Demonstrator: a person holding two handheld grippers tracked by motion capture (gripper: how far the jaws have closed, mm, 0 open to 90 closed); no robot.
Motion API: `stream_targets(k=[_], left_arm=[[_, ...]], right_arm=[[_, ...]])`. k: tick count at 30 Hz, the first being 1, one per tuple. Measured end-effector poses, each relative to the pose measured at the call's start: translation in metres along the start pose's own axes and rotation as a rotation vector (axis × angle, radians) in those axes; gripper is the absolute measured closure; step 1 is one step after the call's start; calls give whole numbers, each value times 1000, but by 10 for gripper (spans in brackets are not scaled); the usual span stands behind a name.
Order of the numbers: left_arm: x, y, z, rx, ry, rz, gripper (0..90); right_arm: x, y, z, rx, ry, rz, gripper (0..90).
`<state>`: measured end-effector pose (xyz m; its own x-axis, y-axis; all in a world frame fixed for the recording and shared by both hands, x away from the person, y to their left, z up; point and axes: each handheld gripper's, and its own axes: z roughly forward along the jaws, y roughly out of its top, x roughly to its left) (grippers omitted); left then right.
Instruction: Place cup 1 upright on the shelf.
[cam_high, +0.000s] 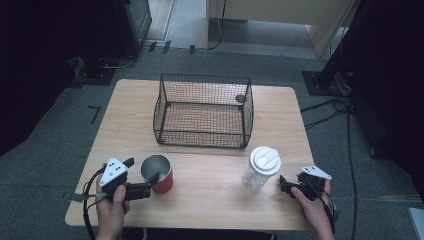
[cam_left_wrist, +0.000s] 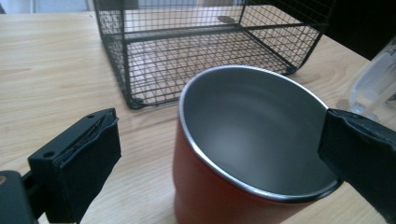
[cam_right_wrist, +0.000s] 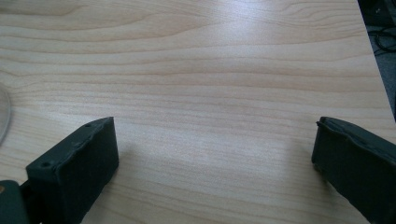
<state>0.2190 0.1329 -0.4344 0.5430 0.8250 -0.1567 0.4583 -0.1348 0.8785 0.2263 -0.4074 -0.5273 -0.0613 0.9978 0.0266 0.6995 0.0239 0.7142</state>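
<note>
red cup (cam_high: 159, 175) upright near table's (cam_high: 210, 200) front-left edge, before the wire basket (cam_high: 204, 111). left gripper (cam_high: 145, 189) spread wide, one jaw outside the cup, the other over its rim. right gripper (cam_high: 284, 186) spread, holding nothing, just beside clear bottle (cam_high: 261, 169).

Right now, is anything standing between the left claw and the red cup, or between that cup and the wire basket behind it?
Nothing visible. The left claw is open, its jaws either side of the red cup. Bare table lies between cup and wire basket; the clear bottle stands off to the right.
</note>
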Motion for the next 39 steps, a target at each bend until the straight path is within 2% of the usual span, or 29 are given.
stream_targets(k=[10, 14, 18, 27, 31, 39], left_arm=[[-7, 1, -1, -22, -47, 4, 0], [-13, -3, 7, 6, -48, 19, 0], [-14, -7, 12, 13, -51, 16, 0], [-12, -16, 26, 46, -22, 7, 0], [-14, -21, 33, 84, 9, 34, 0], [-15, -23, 45, 142, 48, 39, 1]], right_arm=[[0, 0, 0, 0, 0, 0, 4], [0, 0, 0, 0, 0, 0, 4], [0, 0, 0, 0, 0, 0, 4], [0, 0, 0, 0, 0, 0, 4], [0, 0, 0, 0, 0, 0, 4], [0, 0, 0, 0, 0, 0, 4]])
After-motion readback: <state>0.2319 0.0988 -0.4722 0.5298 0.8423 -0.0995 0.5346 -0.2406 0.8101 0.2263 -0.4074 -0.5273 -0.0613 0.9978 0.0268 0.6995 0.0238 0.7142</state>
